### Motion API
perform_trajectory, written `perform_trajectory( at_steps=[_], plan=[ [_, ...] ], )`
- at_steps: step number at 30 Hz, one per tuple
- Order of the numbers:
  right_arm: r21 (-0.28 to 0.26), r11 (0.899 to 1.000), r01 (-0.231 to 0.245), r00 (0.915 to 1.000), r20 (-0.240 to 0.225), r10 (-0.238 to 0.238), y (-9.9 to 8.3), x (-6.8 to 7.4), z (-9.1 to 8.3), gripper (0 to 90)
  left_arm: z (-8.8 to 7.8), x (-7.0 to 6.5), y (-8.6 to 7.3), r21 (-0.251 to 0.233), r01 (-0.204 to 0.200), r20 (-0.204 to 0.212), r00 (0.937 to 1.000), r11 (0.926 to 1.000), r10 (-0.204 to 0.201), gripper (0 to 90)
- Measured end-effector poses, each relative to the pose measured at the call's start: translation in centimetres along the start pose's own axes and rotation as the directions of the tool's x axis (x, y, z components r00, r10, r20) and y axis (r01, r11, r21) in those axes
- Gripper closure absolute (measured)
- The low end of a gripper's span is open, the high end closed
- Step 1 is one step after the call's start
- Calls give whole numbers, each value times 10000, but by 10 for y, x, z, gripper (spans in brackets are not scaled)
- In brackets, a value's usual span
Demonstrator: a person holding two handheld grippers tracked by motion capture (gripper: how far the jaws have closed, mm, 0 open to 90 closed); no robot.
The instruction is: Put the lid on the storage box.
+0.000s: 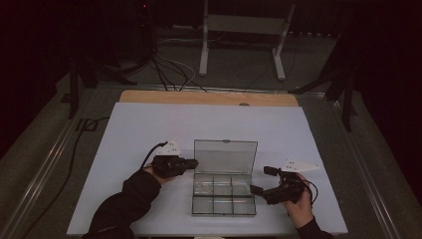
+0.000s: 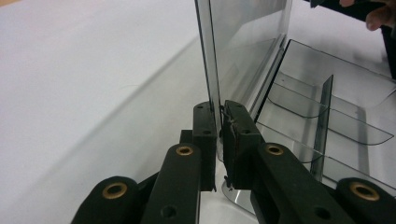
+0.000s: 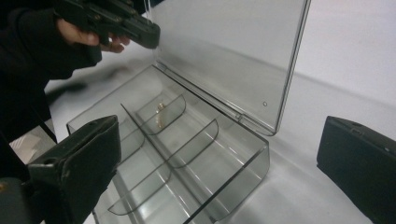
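Note:
A clear plastic compartment box (image 1: 224,205) lies on the white table top with its lid (image 1: 225,156) standing upright. My left gripper (image 1: 195,162) is shut on the lid's left edge. In the left gripper view the pads (image 2: 205,126) pinch the thin lid (image 2: 247,42) edge-on, with my left gripper (image 2: 219,109) beside the box's dividers (image 2: 327,112). My right gripper (image 1: 261,180) stands open at the box's right side. In the right gripper view my right gripper (image 3: 219,140) has a corner of the box (image 3: 243,172) between its wide jaws. A small golden item (image 3: 159,109) lies in one far compartment.
The white sheet (image 1: 149,129) covers the table, with a wooden strip (image 1: 209,97) at its far edge. Beyond it stand a white metal stand (image 1: 244,30) and loose cables (image 1: 169,69) on the floor. Dark sleeves (image 1: 124,204) enter from the bottom.

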State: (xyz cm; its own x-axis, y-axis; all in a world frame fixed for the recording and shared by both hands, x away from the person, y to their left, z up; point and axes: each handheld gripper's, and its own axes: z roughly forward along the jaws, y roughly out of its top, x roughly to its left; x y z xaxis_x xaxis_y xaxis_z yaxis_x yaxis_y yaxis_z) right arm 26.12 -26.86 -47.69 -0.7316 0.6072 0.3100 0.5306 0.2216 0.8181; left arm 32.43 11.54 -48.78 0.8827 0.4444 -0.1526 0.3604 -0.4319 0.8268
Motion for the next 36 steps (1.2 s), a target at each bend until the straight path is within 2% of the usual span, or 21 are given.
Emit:
perform_trajectory(
  at_steps=[5, 12, 16, 19, 20, 23, 26, 31, 33, 35, 36],
  plan=[
    [62, 9997, 237, 9996, 124, -238, -1, 5, -3, 0, -1, -3, 0, 48, -324, -161, 9993, 9995, 325, 855],
    [-249, 9982, 544, 9980, -302, -551, -3, 9, -4, 0, -2, -7, 0, 35, -774, -340, 9964, 9970, 775, 855],
    [-440, 9967, 682, 9972, -293, -695, -2, 11, -6, 0, -2, -8, -1, -13, -941, -388, 9948, 9956, 940, 856],
    [-104, 9986, 522, 9986, 26, -522, -1, 11, -6, 0, -2, -9, -1, -14, -1056, -463, 9934, 9944, 1054, 856],
    [5, 9990, 442, 9990, -14, -442, -2, 11, -6, 0, -2, -10, -1, 5, -1092, -494, 9928, 9940, 1091, 856],
    [99, 9995, 286, 9995, -119, -285, -2, 10, -5, 0, -3, -13, -1, 9, -1491, -585, 9871, 9888, 1489, 856],
    [111, 9999, 109, 9989, -467, -103, -2, 10, -5, 0, -4, -15, -3, -53, -1878, -623, 9804, 9822, 1871, 861],
    [142, 9998, 121, 9998, -182, -119, -2, 13, -3, 0, -5, -19, -4, -82, -2341, -735, 9697, 9722, 2329, 865],
    [59, 9999, 160, 9998, 70, -160, -1, 17, -3, 147, -6, -20, -5, -130, -2475, -776, 9662, 9688, 2458, 865],
    [15, 10000, 87, 9998, 179, -87, -1, 19, -3, 233, -6, -21, -6, -125, -2575, -779, 9636, 9662, 2558, 866],
    [15, 10000, 87, 9998, 179, -87, -1, 19, -3, 233, -6, -21, -6, -131, -2636, -801, 9618, 9645, 2618, 866]
  ],
)
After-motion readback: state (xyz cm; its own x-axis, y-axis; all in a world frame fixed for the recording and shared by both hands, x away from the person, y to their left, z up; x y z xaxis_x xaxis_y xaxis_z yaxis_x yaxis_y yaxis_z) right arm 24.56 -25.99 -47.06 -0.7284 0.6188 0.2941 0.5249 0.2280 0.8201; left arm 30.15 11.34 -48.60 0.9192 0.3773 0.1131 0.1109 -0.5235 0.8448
